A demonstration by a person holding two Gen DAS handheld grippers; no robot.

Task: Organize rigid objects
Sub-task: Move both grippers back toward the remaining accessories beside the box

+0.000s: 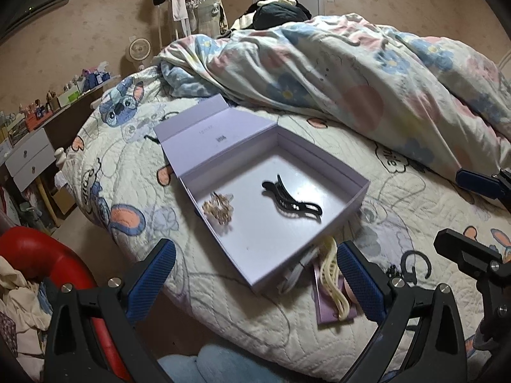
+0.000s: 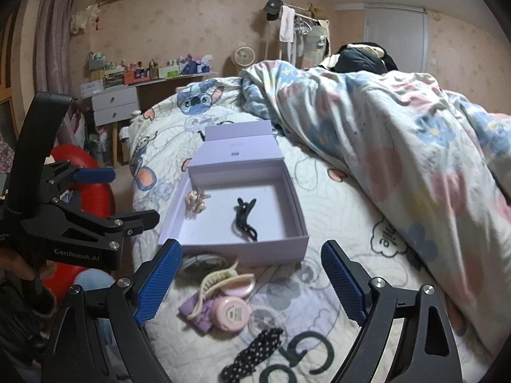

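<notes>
An open lilac box [image 1: 332, 220] [image 2: 242, 252] lies on the bed. Inside lie a black hair claw [image 1: 290, 202] [image 2: 244, 218] and a beige flower clip [image 1: 218, 209] [image 2: 196, 201]. In front of the box lie a cream hair claw [image 1: 333, 271] [image 2: 220, 282], two pink round cases [image 2: 231, 312], a lilac pouch [image 1: 332, 314] [image 2: 196, 312], a white cable [image 1: 295, 274] [image 2: 199, 260] and a black dotted band [image 2: 255, 351]. My left gripper [image 1: 255, 277] is open and empty above the box's near corner. My right gripper [image 2: 252, 284] is open and empty above the loose items.
A crumpled floral duvet [image 1: 351, 73] [image 2: 399, 127] covers the far and right side of the bed. A red round seat [image 1: 48, 255] stands beside the bed at left. A desk with white drawers [image 2: 115, 105] lines the wall.
</notes>
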